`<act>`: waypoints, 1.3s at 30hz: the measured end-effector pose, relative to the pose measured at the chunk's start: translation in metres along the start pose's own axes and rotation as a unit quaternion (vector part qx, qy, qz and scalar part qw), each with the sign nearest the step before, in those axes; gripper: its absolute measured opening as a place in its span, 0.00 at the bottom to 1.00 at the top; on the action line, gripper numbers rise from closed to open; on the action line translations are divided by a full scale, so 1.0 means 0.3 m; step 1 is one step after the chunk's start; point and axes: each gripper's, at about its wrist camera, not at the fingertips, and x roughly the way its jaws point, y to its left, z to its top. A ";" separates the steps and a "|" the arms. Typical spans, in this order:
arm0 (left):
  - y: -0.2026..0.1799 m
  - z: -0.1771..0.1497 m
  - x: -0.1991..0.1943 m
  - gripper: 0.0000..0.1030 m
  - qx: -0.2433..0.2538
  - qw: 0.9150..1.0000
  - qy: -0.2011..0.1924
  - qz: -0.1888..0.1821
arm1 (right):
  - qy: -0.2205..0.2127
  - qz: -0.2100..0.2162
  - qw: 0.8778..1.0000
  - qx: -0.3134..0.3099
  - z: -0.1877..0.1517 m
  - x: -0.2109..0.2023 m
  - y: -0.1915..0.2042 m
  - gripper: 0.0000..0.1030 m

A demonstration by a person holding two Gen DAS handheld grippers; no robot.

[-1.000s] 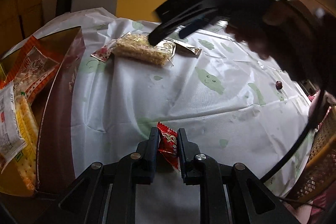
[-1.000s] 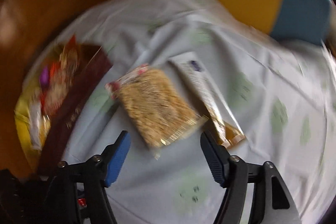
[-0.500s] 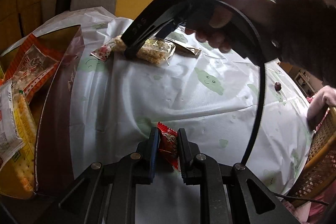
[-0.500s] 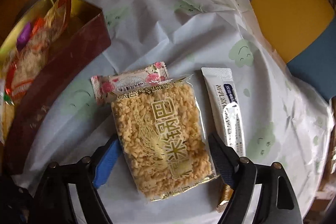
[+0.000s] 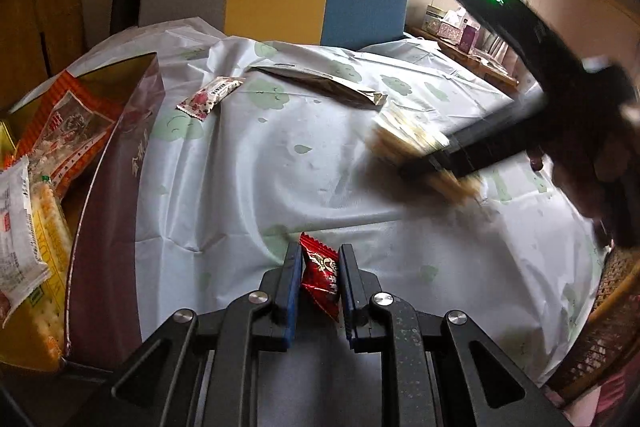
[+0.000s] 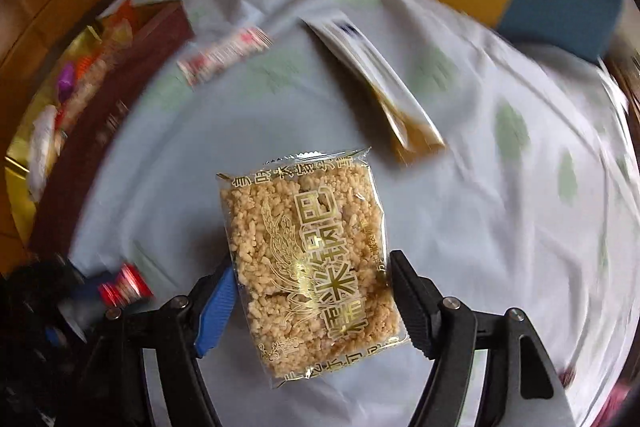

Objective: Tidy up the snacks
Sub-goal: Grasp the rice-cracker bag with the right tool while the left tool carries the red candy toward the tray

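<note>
Right gripper (image 6: 312,299) clamped on the puffed-rice pack (image 6: 308,263) above the table (image 5: 280,163), left gripper (image 5: 319,281) pinching a red candy (image 5: 322,277), box (image 5: 116,211) already part-filled, pink candy (image 5: 210,97) and long sachet (image 5: 320,85) left to collect.

Left hand-held gripper (image 5: 319,281) clamped nearly shut, right hand-held gripper (image 6: 312,307) jaws closing, apparently gripping, angled steeply down

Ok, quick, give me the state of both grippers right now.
Left gripper: shut on the red candy.
Right gripper: shut on the rice cracker pack, jaws just closing in on its sides.
</note>
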 end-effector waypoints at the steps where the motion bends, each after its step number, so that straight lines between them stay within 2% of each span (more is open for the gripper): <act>1: -0.004 0.000 0.001 0.18 0.002 1.000 0.000 0.003 | 0.006 -0.012 1.000 0.014 -0.044 0.012 -0.021 0.72; 3: -0.013 -0.001 0.002 0.18 0.006 1.000 0.000 0.009 | -0.015 -0.020 0.999 0.031 -0.095 0.004 -0.044 0.72; 6: -0.014 0.003 0.002 0.18 0.012 1.000 0.000 0.018 | -0.023 -0.017 0.998 0.049 -0.130 0.001 -0.062 0.73; 9: -0.021 0.001 0.004 0.18 0.017 1.000 0.001 0.025 | -0.022 -0.029 0.998 0.043 -0.120 0.016 -0.058 0.73; 13: -0.030 0.003 0.008 0.18 0.022 0.999 0.001 0.032 | -0.023 -0.021 0.998 0.049 -0.119 0.020 -0.047 0.74; 24: -0.040 0.002 0.006 0.18 0.025 0.999 0.003 0.040 | -0.014 -0.013 0.998 0.057 -0.083 0.065 -0.127 0.75; 32: -0.036 0.014 0.004 0.17 0.018 0.999 0.012 0.038 | -0.016 -0.020 0.998 0.051 -0.084 0.073 -0.119 0.75; 39: -0.017 0.047 -0.030 0.17 -0.010 1.000 0.008 -0.001 | -0.021 -0.025 0.998 0.047 -0.100 0.081 -0.089 0.74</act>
